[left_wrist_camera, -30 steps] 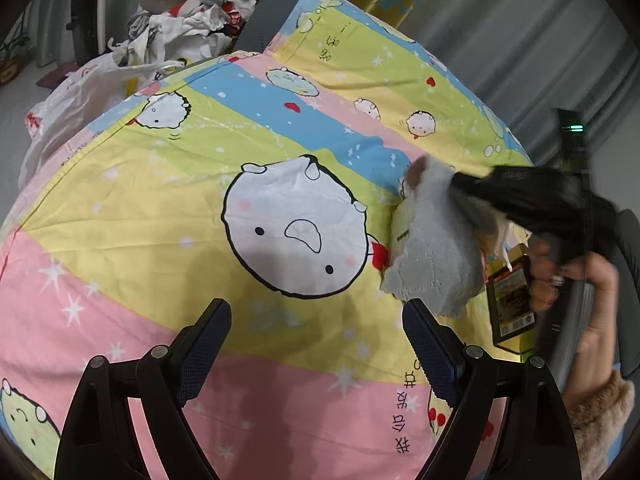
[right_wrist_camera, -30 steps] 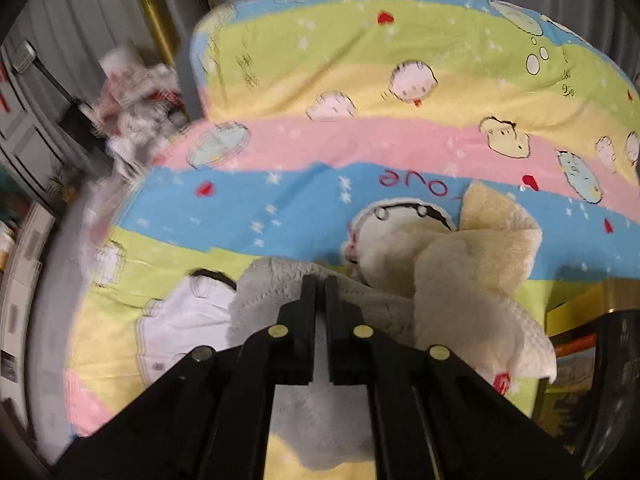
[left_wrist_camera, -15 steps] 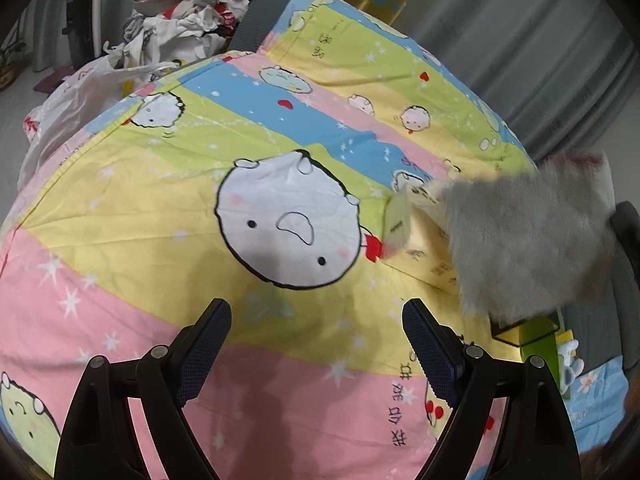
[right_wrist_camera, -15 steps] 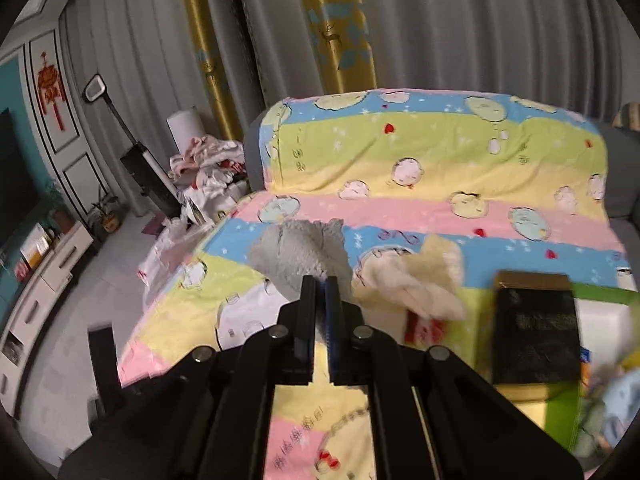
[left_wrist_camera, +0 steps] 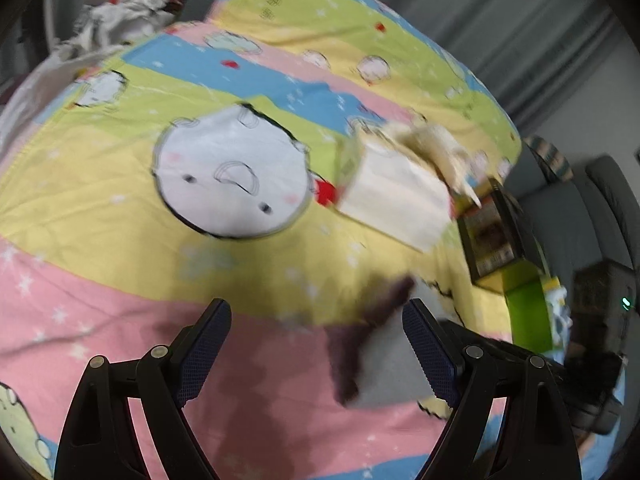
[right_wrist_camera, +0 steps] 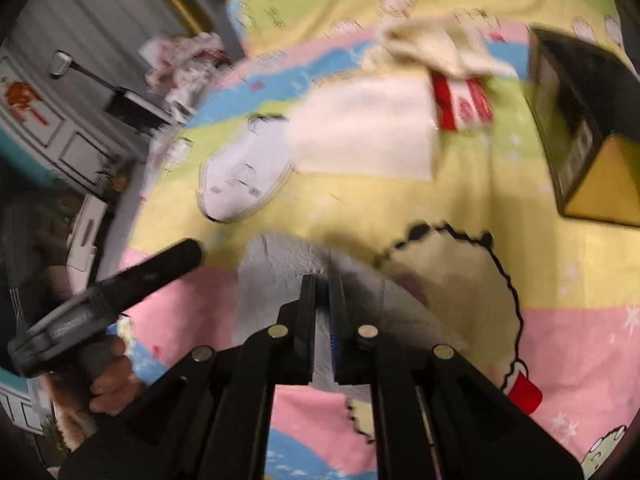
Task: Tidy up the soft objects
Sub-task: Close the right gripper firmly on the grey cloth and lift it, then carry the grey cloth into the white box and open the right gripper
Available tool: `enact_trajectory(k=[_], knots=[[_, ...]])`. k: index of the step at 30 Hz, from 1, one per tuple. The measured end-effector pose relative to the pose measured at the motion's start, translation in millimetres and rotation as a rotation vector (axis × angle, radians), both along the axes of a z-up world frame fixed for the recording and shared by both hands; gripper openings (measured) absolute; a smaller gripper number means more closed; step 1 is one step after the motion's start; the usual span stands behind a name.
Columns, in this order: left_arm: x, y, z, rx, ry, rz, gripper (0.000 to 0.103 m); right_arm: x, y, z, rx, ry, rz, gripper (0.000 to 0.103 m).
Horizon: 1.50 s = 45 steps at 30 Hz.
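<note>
A grey cloth (right_wrist_camera: 276,276) lies on the striped cartoon bedsheet (right_wrist_camera: 360,200), pinched in my right gripper (right_wrist_camera: 322,300), which is shut on it. In the left wrist view the grey cloth (left_wrist_camera: 390,364) shows blurred by my right fingertip, low on the pink stripe. My left gripper (left_wrist_camera: 316,344) is open and empty above the sheet; it also shows in the right wrist view (right_wrist_camera: 120,284). A cream cloth (right_wrist_camera: 436,48) lies on a white and red box (right_wrist_camera: 380,128) farther back; in the left wrist view the cream cloth (left_wrist_camera: 432,148) tops the white box (left_wrist_camera: 396,196).
A black and yellow box (right_wrist_camera: 580,148) stands at the right; it shows in the left wrist view (left_wrist_camera: 496,236) beside a green box (left_wrist_camera: 528,312). A heap of clothes (left_wrist_camera: 132,4) lies beyond the bed's far left. A white cabinet (right_wrist_camera: 48,128) stands left.
My right gripper has carried the grey cloth off the box, up through the air and down onto the sheet near my left gripper. The cream cloth stays on the box.
</note>
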<state>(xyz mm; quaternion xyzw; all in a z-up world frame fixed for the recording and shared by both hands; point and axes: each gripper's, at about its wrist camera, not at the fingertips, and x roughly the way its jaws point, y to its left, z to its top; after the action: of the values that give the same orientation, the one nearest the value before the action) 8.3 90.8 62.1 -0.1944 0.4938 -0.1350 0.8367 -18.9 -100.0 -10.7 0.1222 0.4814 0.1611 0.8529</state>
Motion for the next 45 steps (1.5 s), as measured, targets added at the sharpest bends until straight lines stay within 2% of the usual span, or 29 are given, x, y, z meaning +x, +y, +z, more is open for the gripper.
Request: enact_trajectory(k=[3,4,5,7,9,12,16,19,21,23,24,29,32,34,39,45], knots=[[-2.4,-15.4,-1.5,0.009,0.020,-0.061,0.088,-5.7,-15.6,0.4,0.059,0.020,-0.025,0.016],[-4.0,-18.9,-1.3,0.011,0.020,-0.071,0.088,-9.4,-20.9,4.6,0.084,0.005,-0.033,0.029],[-6.2,-22.8,-1.2,0.016,0.024,-0.077,0.088,-13.9,-26.0,9.6,0.099,-0.016,-0.045,0.049],[-9.0,-28.9,-2.1,0.023,0.031,-0.089,0.088,-24.7,-34.7,21.8,0.089,-0.086,-0.077,0.069],[-12.0,-38.6,-3.5,0.037,0.042,-0.125,0.088,-28.6,-40.7,28.8,0.069,-0.124,-0.100,0.070],[-16.1,-53.8,-9.0,0.054,0.061,-0.167,0.088,-24.2,-47.3,21.9,0.106,-0.101,-0.090,0.073],[-18.6,-71.0,-22.6,0.067,0.102,-0.201,0.088,-10.8,-44.0,-0.9,0.141,-0.015,-0.039,0.073],[-20.8,-81.6,-23.6,0.100,0.056,-0.203,0.087,-1.0,-37.2,-17.4,0.185,0.048,-0.007,0.072],[-21.0,-85.1,-24.1,0.102,0.043,-0.201,0.083,-0.4,-33.5,-21.4,0.177,0.053,-0.009,0.066],[-23.6,-90.0,-22.9,0.129,0.004,-0.204,0.069,-2.2,-30.8,-19.9,0.142,0.043,-0.002,0.058],[-23.9,-93.3,-24.0,0.118,0.001,-0.222,0.065,-3.1,-29.7,-19.2,0.130,0.038,0.004,0.056],[-25.6,-100.8,-22.7,0.128,-0.056,-0.205,0.058,-2.9,-34.0,-20.6,0.125,0.041,0.003,0.040],[-28.1,-106.8,-17.7,0.121,-0.088,-0.225,0.049,-6.5,-34.9,-16.5,0.151,0.024,0.029,0.034],[-31.6,-111.7,-11.5,0.123,-0.116,-0.241,0.036,-8.3,-32.4,-12.3,0.148,0.000,0.044,0.033],[-30.8,-129.5,5.3,0.113,-0.180,-0.260,0.036,-13.1,-48.3,2.0,0.202,-0.039,0.007,0.034],[-35.8,-169.6,47.7,0.077,-0.315,-0.325,0.036,-40.2,-92.5,45.3,0.214,-0.191,-0.091,0.034]])
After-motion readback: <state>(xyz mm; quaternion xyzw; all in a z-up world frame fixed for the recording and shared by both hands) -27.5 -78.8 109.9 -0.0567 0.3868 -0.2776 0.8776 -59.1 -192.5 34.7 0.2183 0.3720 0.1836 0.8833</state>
